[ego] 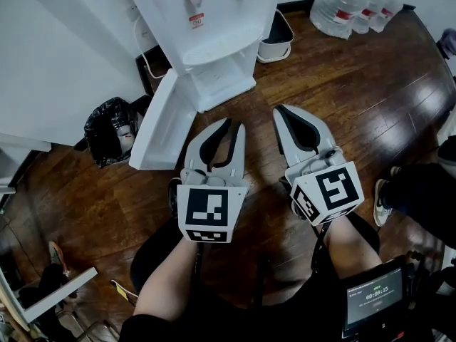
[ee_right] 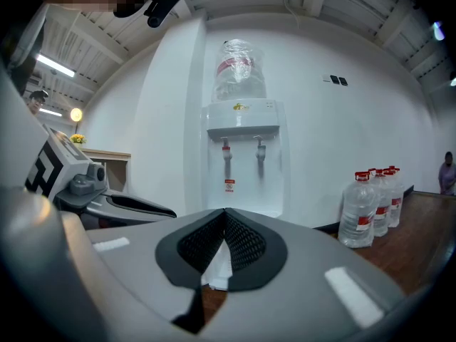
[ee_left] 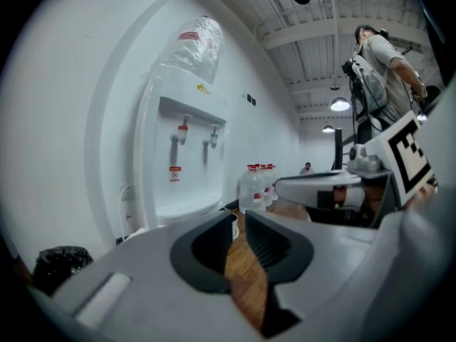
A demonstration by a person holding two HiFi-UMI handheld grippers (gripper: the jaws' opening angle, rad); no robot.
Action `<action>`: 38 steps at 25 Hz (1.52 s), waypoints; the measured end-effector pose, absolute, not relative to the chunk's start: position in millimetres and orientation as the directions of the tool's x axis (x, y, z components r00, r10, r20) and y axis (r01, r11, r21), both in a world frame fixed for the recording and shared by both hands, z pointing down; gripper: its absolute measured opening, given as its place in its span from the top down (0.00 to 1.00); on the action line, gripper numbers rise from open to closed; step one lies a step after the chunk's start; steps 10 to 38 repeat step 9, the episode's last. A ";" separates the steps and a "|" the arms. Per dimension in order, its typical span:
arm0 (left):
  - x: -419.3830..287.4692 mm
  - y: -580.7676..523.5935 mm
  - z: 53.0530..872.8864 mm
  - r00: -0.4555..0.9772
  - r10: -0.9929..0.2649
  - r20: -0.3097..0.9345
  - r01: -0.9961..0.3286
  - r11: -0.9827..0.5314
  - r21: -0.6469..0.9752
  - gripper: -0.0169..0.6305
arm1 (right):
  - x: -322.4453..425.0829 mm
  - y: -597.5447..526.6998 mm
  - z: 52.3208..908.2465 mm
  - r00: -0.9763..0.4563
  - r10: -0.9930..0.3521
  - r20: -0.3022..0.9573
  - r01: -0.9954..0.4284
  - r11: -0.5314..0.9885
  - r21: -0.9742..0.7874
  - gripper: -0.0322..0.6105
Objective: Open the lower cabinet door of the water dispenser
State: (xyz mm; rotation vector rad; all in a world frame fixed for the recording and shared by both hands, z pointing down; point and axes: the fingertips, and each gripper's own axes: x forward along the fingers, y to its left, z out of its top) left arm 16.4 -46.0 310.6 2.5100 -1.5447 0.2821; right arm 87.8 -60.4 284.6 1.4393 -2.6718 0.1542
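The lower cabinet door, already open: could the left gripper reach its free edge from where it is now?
Probably yes. The door stands swung open just beside the left gripper, and nothing lies between them. Its fingers are shut, so they must open first to grasp.

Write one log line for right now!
lower cabinet door: open | left gripper: shut, empty | right gripper: shut, empty | water dispenser: no gripper touching

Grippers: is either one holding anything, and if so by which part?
Nothing is held. The left gripper and right gripper are both shut and empty, clear of the dispenser, whose lower door stands open.
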 end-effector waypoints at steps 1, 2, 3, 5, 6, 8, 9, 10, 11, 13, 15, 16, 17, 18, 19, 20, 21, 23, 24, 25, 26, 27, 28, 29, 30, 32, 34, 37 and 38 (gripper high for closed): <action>16.2 -45.9 310.9 0.442 -0.860 0.255 -0.895 -0.444 0.054 0.85 | 87.7 -60.1 285.0 -0.548 -0.825 0.140 -0.836 0.548 -0.041 0.94; 16.1 -45.8 311.1 0.442 -0.860 0.256 -0.894 -0.444 0.053 0.85 | 87.6 -59.9 285.4 -0.548 -0.824 0.141 -0.835 0.548 -0.041 0.94; 16.0 -45.7 311.2 0.442 -0.860 0.257 -0.894 -0.444 0.052 0.85 | 87.6 -59.9 285.8 -0.548 -0.824 0.142 -0.835 0.548 -0.042 0.94; 15.7 -46.1 311.4 0.441 -0.860 0.258 -0.895 -0.444 0.051 0.85 | 87.8 -60.4 286.3 -0.548 -0.824 0.145 -0.835 0.548 -0.045 0.94; 15.4 -46.5 311.3 0.440 -0.860 0.259 -0.895 -0.443 0.050 0.85 | 88.0 -60.8 286.5 -0.548 -0.824 0.146 -0.836 0.547 -0.046 0.94; 14.7 -47.5 311.0 0.439 -0.861 0.259 -0.896 -0.442 0.050 0.85 | 88.2 -61.5 286.6 -0.547 -0.824 0.148 -0.836 0.547 -0.048 0.94; 14.3 -48.0 310.8 0.438 -0.861 0.259 -0.896 -0.441 0.051 0.85 | 88.3 -61.8 286.6 -0.547 -0.824 0.149 -0.836 0.546 -0.048 0.94; 14.3 -48.0 310.8 0.438 -0.861 0.259 -0.896 -0.441 0.051 0.85 | 88.3 -61.8 286.6 -0.547 -0.824 0.149 -0.836 0.546 -0.048 0.94; 14.3 -48.0 310.8 0.438 -0.861 0.259 -0.896 -0.441 0.051 0.85 | 88.3 -61.8 286.6 -0.547 -0.824 0.149 -0.836 0.546 -0.048 0.94; 14.3 -48.0 310.8 0.438 -0.861 0.259 -0.896 -0.441 0.051 0.85 | 88.3 -61.8 286.6 -0.547 -0.824 0.149 -0.836 0.546 -0.048 0.94; 14.3 -48.0 310.8 0.438 -0.861 0.259 -0.896 -0.441 0.051 0.85 | 88.3 -61.8 286.6 -0.547 -0.824 0.149 -0.836 0.546 -0.048 0.94; 14.3 -48.0 310.8 0.438 -0.861 0.259 -0.896 -0.441 0.051 0.85 | 88.3 -61.8 286.6 -0.547 -0.824 0.149 -0.836 0.546 -0.048 0.94; 14.3 -48.0 310.8 0.438 -0.861 0.259 -0.896 -0.441 0.051 0.85 | 88.3 -61.8 286.6 -0.547 -0.824 0.149 -0.836 0.546 -0.048 0.94; 14.3 -48.0 310.8 0.438 -0.861 0.259 -0.896 -0.441 0.051 0.85 | 88.3 -61.8 286.6 -0.547 -0.824 0.149 -0.836 0.546 -0.048 0.94; 14.3 -48.0 310.8 0.438 -0.861 0.259 -0.896 -0.441 0.051 0.85 | 88.3 -61.8 286.6 -0.547 -0.824 0.149 -0.836 0.546 -0.048 0.94; 14.3 -48.0 310.8 0.438 -0.861 0.259 -0.896 -0.441 0.051 0.85 | 88.3 -61.8 286.6 -0.547 -0.824 0.149 -0.836 0.546 -0.048 0.94; 14.3 -48.0 310.8 0.438 -0.861 0.259 -0.896 -0.441 0.051 0.85 | 88.3 -61.8 286.6 -0.547 -0.824 0.149 -0.836 0.546 -0.048 0.94; 14.3 -48.0 310.8 0.438 -0.861 0.259 -0.896 -0.441 0.051 0.85 | 88.3 -61.8 286.6 -0.547 -0.824 0.149 -0.836 0.546 -0.048 0.94; 14.3 -48.0 310.8 0.438 -0.861 0.259 -0.896 -0.441 0.051 0.85 | 88.3 -61.8 286.6 -0.547 -0.824 0.149 -0.836 0.546 -0.048 0.94; 14.3 -48.0 310.8 0.438 -0.861 0.259 -0.896 -0.441 0.051 0.85 | 88.3 -61.8 286.6 -0.547 -0.824 0.149 -0.836 0.546 -0.048 0.94; 14.3 -48.0 310.8 0.438 -0.861 0.259 -0.896 -0.441 0.051 0.85 | 88.3 -61.8 286.6 -0.547 -0.824 0.149 -0.836 0.546 -0.048 0.94; 14.3 -48.0 310.8 0.438 -0.861 0.259 -0.896 -0.441 0.051 0.85 | 88.3 -61.8 286.6 -0.547 -0.824 0.149 -0.836 0.546 -0.048 0.94; 14.3 -48.0 310.8 0.438 -0.861 0.259 -0.896 -0.441 0.051 0.85 | 88.3 -61.8 286.6 -0.547 -0.824 0.149 -0.836 0.546 -0.048 0.94; 14.3 -48.0 310.8 0.438 -0.861 0.259 -0.896 -0.441 0.051 0.85 | 88.3 -61.8 286.6 -0.547 -0.824 0.149 -0.836 0.546 -0.048 0.94; 14.3 -48.0 310.8 0.438 -0.861 0.259 -0.896 -0.441 0.051 0.85 | 88.3 -61.8 286.6 -0.547 -0.824 0.149 -0.836 0.546 -0.048 0.94; 14.3 -48.0 310.8 0.438 -0.861 0.259 -0.896 -0.441 0.051 0.85 | 88.3 -61.8 286.6 -0.547 -0.824 0.149 -0.836 0.546 -0.048 0.94; 14.3 -48.0 310.8 0.438 -0.861 0.259 -0.896 -0.441 0.051 0.85 | 88.3 -61.8 286.6 -0.547 -0.824 0.149 -0.836 0.546 -0.048 0.94; 14.3 -48.0 310.8 0.438 -0.861 0.259 -0.896 -0.441 0.051 0.85 | 88.3 -61.8 286.6 -0.547 -0.824 0.149 -0.836 0.546 -0.048 0.94; 14.3 -48.0 310.8 0.438 -0.861 0.259 -0.896 -0.441 0.051 0.85 | 88.3 -61.8 286.6 -0.547 -0.824 0.149 -0.836 0.546 -0.048 0.94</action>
